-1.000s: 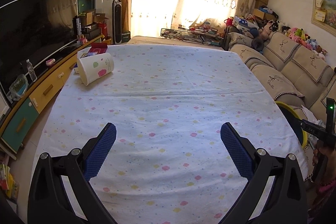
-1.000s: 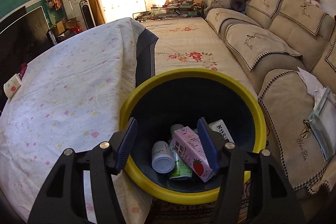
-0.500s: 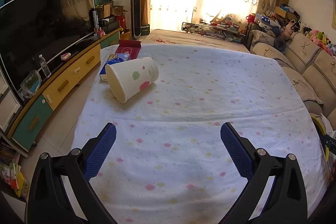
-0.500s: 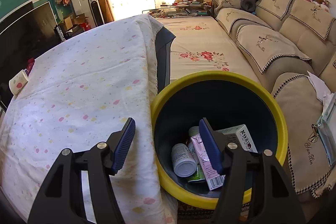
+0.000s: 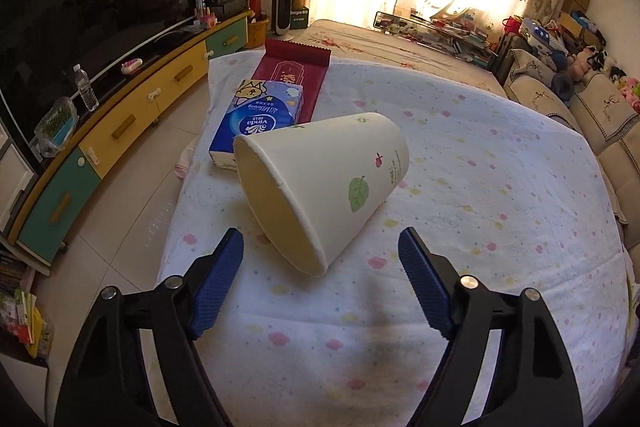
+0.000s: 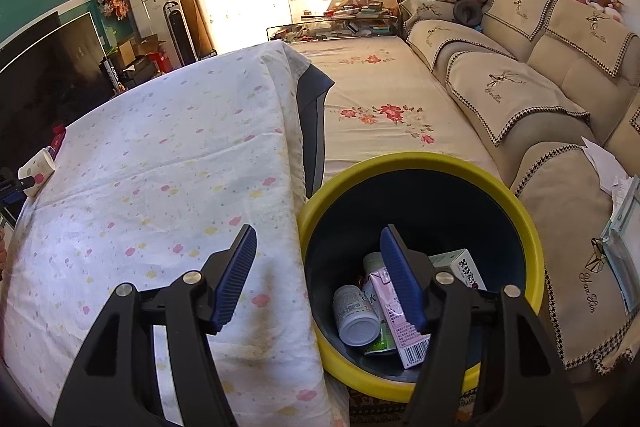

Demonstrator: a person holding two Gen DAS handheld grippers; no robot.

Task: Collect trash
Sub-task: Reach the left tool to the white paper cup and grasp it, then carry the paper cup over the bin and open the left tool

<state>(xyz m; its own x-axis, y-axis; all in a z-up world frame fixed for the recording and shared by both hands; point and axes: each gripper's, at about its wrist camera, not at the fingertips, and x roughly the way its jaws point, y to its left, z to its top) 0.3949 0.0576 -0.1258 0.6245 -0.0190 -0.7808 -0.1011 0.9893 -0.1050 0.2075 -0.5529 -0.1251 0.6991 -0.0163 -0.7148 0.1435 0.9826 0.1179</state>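
Sunlit curtains back a living room whose middle is taken by a counter (image 5: 460, 195) under a white cloth dotted with pink and yellow. Taking the paper cup (image 5: 320, 191) as the landmark and going left to right: a television unit with yellow and teal drawers (image 5: 120, 131) runs along the floor well to its left; a blue tissue pack (image 5: 256, 119) lies just behind its mouth, apparently touching the rim, with a dark red packet (image 5: 296, 75) behind that; the cup itself lies on its side, open mouth turned toward the camera and to the left, base pointing away to the right.

Just short of the cup hangs the left tool (image 5: 320, 283). Its blue pads stand apart, one to each side of the rim's near edge, touching nothing; the jaws have just been closing somewhat, with nothing yet between them. So this pickup looks begun but not made.

Far to the right of the cup, off the counter's edge, stands a yellow-rimmed bin (image 6: 532, 223). Inside lie a white bottle (image 6: 356, 311), a pink carton (image 6: 396, 311) and what seems to be a green-and-white box (image 6: 460, 263), so part of the collecting appears done. Above the bin's left rim hangs the right tool (image 6: 316, 275), pads apart and holding nothing.

Judging by this, the cup is the plain piece of trash left; whether the tissue pack and red packet count, I cannot tell.
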